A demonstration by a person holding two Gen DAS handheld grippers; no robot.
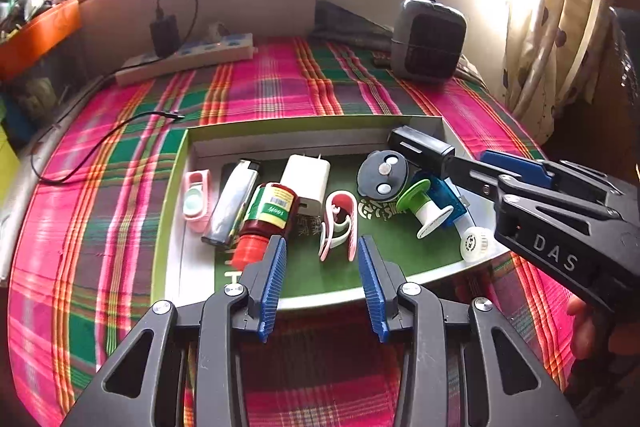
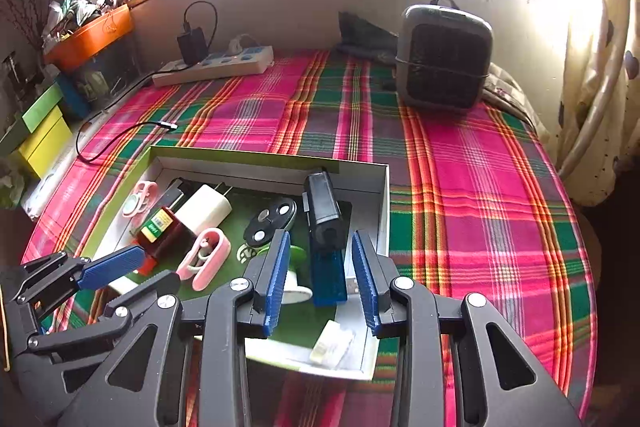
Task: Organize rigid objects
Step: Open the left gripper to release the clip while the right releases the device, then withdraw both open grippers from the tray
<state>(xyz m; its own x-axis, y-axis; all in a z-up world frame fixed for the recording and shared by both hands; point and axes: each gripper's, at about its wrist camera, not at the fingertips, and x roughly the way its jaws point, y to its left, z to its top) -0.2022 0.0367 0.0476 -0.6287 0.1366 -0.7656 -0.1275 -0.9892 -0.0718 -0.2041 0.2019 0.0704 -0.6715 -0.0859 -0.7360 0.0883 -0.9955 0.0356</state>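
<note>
A shallow white tray (image 1: pixel 320 129) with a green floor lies on the plaid cloth and holds several small items. From left to right they are a pink holder (image 1: pixel 196 201), a lighter (image 1: pixel 234 205), a red bottle (image 1: pixel 266 223), a white charger (image 1: pixel 306 183), a pink-white clip (image 1: pixel 338 223), a dark three-button disc (image 1: pixel 382 177), a green spool (image 1: pixel 426 207) and a black box (image 1: pixel 420 145). My left gripper (image 1: pixel 322 267) is open over the tray's near edge, the clip just beyond its tips. My right gripper (image 2: pixel 322 267) is open, with a blue translucent piece (image 2: pixel 328 275) lying untouched between its pads.
A grey heater (image 1: pixel 428 39) stands at the back right and a power strip (image 1: pixel 188 59) with a plugged adapter at the back left. A loose black cable (image 1: pixel 112 135) lies left of the tray. Coloured boxes (image 2: pixel 44 135) sit off the left edge, and a curtain (image 2: pixel 600 87) hangs at the right.
</note>
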